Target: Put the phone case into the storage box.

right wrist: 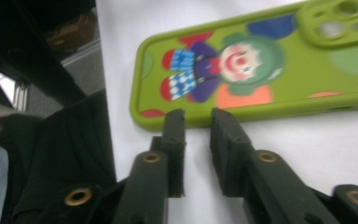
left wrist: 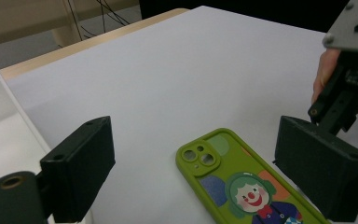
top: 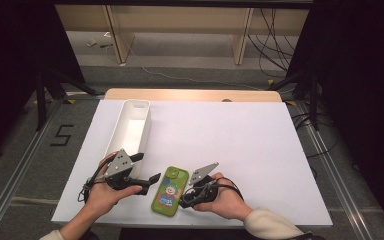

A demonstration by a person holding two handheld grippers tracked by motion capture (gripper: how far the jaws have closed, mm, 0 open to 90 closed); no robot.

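Green phone case (top: 170, 192) lies flat between both grippers, long axis pointing away from the person; right gripper (right wrist: 198, 119), slightly parted and empty, is nearest its edge; left gripper (left wrist: 191, 163) gapes empty.

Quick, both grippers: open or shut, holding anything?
Left gripper: open wide, empty, beside the green phone case.
Right gripper: open a narrow gap, empty, tips at the case's edge.

On the counter (top: 240, 135) my phone (top: 170, 191) lies between my left hand-held gripper (top: 147, 170) and right hand-held gripper (top: 185, 202), the bin (top: 130, 131) behind the left one.
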